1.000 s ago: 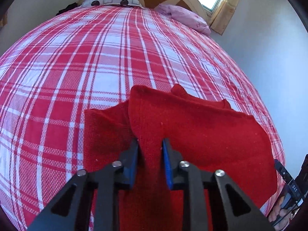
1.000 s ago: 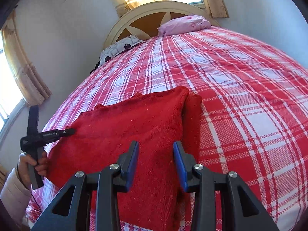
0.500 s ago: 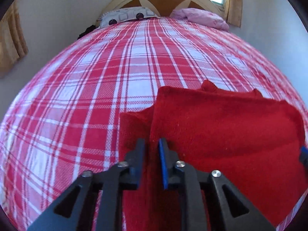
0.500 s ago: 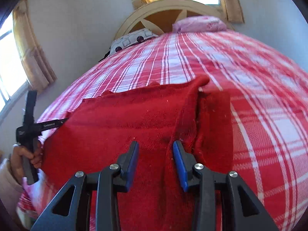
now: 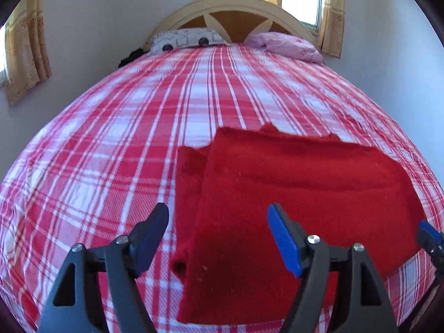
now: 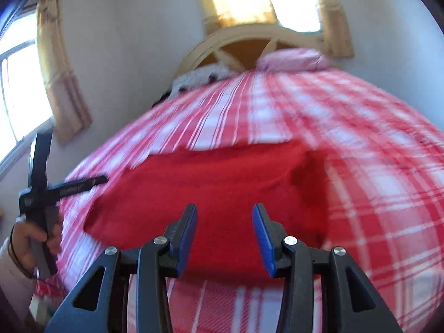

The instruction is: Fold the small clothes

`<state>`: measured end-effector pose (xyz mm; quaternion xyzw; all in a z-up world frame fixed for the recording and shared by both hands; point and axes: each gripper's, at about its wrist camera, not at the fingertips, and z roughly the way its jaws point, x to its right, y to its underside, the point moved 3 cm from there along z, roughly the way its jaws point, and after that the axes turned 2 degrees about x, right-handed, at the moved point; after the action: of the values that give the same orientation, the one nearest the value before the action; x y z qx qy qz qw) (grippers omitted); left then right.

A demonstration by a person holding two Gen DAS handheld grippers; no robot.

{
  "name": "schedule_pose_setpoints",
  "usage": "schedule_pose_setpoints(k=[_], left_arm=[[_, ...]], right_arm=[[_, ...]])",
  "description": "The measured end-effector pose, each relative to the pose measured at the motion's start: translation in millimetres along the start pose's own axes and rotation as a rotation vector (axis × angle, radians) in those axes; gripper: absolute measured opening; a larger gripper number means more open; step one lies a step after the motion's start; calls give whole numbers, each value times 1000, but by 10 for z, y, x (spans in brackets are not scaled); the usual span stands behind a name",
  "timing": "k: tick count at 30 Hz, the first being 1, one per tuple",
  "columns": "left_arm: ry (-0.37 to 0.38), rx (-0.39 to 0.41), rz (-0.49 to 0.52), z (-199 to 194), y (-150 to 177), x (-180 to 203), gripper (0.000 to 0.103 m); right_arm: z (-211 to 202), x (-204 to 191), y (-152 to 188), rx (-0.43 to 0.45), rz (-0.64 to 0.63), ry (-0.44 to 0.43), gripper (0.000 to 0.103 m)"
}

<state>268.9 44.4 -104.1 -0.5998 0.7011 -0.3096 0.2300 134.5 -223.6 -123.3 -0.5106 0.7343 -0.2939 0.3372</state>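
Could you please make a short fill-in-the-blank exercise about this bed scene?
1. The folded garment lying on the bed is ____ in colour.
2. The bedcover has a red and white ____ pattern.
3. The left tongs stand ____, gripping nothing.
4. The pillow nearest the headboard window is ____.

Missing words: red; plaid; open; pink

- From my right wrist view everything is smeared by motion: the plaid bed (image 6: 347,127) and the spotted pillow (image 6: 202,76) lose their patterns.
- The red garment (image 5: 291,194) runs under my left claw's (image 5: 217,238) arms, so its near edge is hidden there.
- My right claw (image 5: 428,240) is cut off by the left view's right edge.
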Motion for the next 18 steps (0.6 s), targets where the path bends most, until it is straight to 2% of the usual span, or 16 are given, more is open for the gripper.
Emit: schedule_pose_setpoints(k=[3,6,8,10,12,15,18], left_arm=[[20,-63,-27,86,132,-27,77],[-16,-100,-46,148,263,-152,77],[-1,-107,-101,131,339,-279,80],[17,-107,-170,73,393,-401,80],[5,-88,-215,-8,430,-481,81],[-40,-62,-248,-71,440,-573,89],[-45,-75,-274,-45,420,-589,89]], right_arm=[[189,265,174,-102,75,79,43],[119,482,261,-72,158,22,40],[52,490,294,-74,159,27,40],[-33,435,298,-76,138,47,41],[-167,340,277,-36,114,47,42],[-308,99,225,28,42,25,42],[-349,-105,177,55,9,-29,44]])
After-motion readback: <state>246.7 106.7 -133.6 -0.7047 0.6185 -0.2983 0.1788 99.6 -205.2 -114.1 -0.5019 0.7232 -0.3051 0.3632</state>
